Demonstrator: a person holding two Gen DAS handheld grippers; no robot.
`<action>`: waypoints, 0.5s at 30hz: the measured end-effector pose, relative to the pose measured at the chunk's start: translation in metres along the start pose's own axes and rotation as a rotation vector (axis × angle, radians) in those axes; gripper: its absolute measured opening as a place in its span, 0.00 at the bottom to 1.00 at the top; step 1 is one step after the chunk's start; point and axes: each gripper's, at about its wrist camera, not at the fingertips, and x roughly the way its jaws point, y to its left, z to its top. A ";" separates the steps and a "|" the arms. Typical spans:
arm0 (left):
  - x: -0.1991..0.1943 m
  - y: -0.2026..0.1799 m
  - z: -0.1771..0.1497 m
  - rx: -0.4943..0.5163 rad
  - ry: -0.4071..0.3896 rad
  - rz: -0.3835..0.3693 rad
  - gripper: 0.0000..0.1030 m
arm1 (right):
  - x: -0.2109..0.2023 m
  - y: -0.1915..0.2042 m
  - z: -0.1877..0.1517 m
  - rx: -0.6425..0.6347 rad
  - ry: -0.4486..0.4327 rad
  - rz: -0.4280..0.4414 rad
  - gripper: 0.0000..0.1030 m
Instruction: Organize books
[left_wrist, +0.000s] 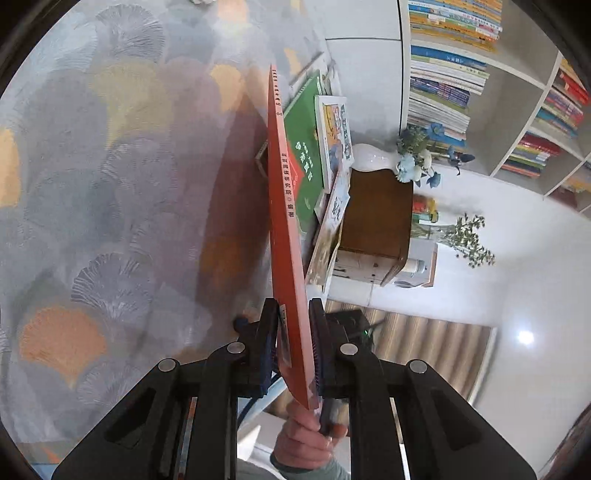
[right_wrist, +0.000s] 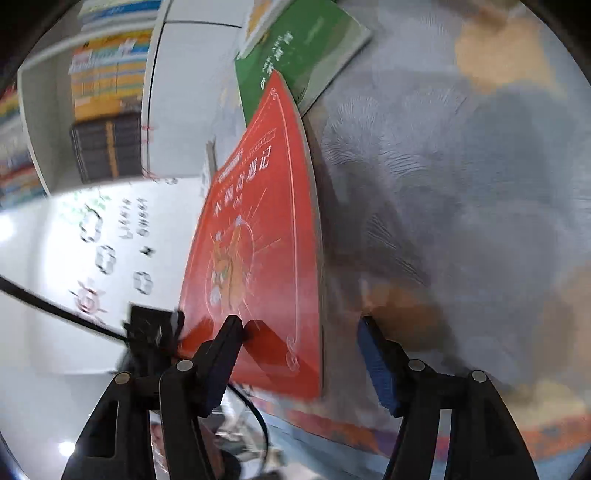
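The red book (left_wrist: 286, 236) has pale line art on its cover. Beside it lies a green book (left_wrist: 304, 162), both over a grey tablecloth (left_wrist: 110, 184) patterned with orange and yellow fans.

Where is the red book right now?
The red book stands on edge, clamped in the left gripper, near the green book.

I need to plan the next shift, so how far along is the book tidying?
Done: the wall shelves already hold rows of books. In hand: the left gripper is shut on a red book held upright over the patterned tabletop; the right gripper has open jaws around the book's edge, not pressing. Left: a green book and several picture books still lie loose.
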 end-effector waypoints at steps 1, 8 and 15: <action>0.002 -0.002 0.000 0.005 0.003 0.013 0.12 | 0.004 -0.001 0.005 0.018 -0.001 0.023 0.55; 0.005 -0.032 -0.012 0.291 -0.005 0.404 0.12 | 0.006 0.049 0.000 -0.211 -0.036 -0.196 0.35; 0.006 -0.058 -0.034 0.492 -0.021 0.508 0.12 | 0.023 0.113 -0.041 -0.630 -0.066 -0.580 0.37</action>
